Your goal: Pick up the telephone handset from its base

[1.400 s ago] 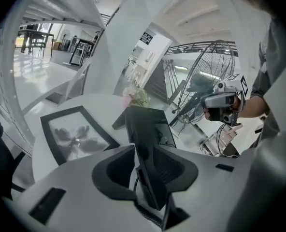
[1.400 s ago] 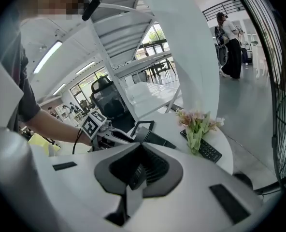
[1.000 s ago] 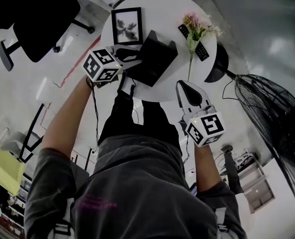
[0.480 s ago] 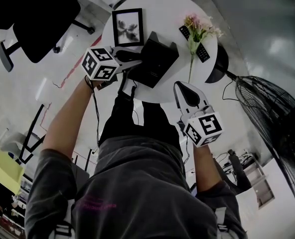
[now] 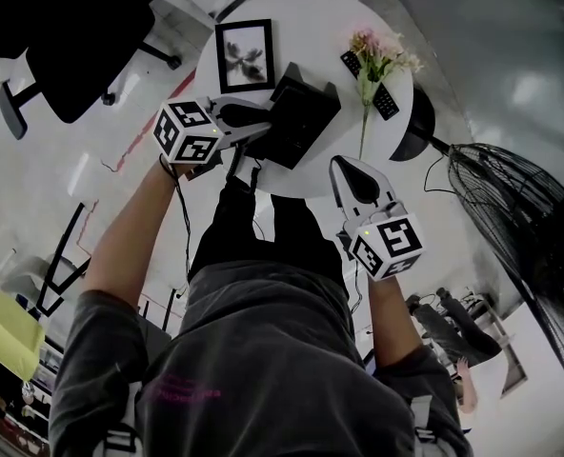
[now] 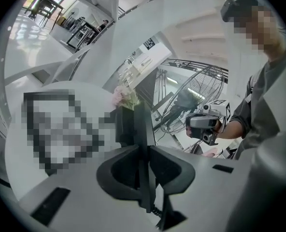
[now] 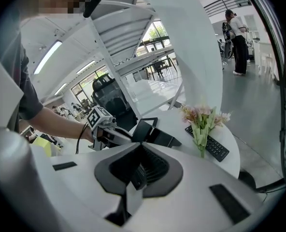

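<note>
A black telephone (image 5: 306, 112) stands on the round white table (image 5: 320, 22); its handset (image 5: 247, 120) lies along its left side. My left gripper (image 5: 261, 128) reaches in from the left. Its jaws are closing, with the handset (image 6: 143, 122) edge-on between them and both tips against it. A coiled cord (image 6: 155, 210) hangs below. My right gripper (image 5: 344, 165) hovers at the table's near edge, right of the phone, shut with nothing in it. The right gripper view shows its tips (image 7: 140, 148) together and the telephone (image 7: 155, 133) beyond.
A framed picture (image 5: 244, 53) lies behind the phone, a bunch of pink flowers (image 5: 379, 53) and a black keypad (image 5: 385, 95) to its right. A black office chair (image 5: 72, 27) stands far left, a floor fan (image 5: 520, 208) right. The person's legs are under the table's near edge.
The left gripper's jaws have narrowed onto the handset and its cube has shifted slightly left. The right gripper has barely moved.
</note>
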A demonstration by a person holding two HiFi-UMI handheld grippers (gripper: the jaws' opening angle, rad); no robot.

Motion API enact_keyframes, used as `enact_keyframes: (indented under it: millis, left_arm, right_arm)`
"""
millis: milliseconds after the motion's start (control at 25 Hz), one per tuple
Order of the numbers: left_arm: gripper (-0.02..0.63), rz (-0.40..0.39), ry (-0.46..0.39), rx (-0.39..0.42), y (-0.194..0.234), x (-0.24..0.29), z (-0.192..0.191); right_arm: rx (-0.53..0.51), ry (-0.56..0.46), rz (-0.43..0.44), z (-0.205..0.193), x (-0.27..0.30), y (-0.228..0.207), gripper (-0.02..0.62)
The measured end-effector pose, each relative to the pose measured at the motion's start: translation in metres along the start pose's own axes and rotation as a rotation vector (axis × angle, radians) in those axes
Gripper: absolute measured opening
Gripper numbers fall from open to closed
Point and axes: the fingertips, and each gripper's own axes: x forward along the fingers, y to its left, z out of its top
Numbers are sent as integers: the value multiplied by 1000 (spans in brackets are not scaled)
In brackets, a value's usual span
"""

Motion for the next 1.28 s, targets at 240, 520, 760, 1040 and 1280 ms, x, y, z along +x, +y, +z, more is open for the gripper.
enact_keyframes:
  millis: [240,520,760,1040,1280]
  left_arm:
    - [81,8,-68,22,-20,-17,18]
    - [81,28,-157,82,-56,-50,54]
    - [80,43,-213,151,-93,-78,78]
    - [80,59,-289,205,-132,-106,99]
    - [80,84,-363,267,-168,-137,121]
  right_arm:
    - [-10,-21,-8,10,-5,3,20]
    - [-32,-80,-22,37,-20,8,20]
    - [-57,-134,-36,57,-36,16,20]
    - [-84,-194,-60,76,-57,24,20]
    - [-119,-248,-77,93,-75,38,20]
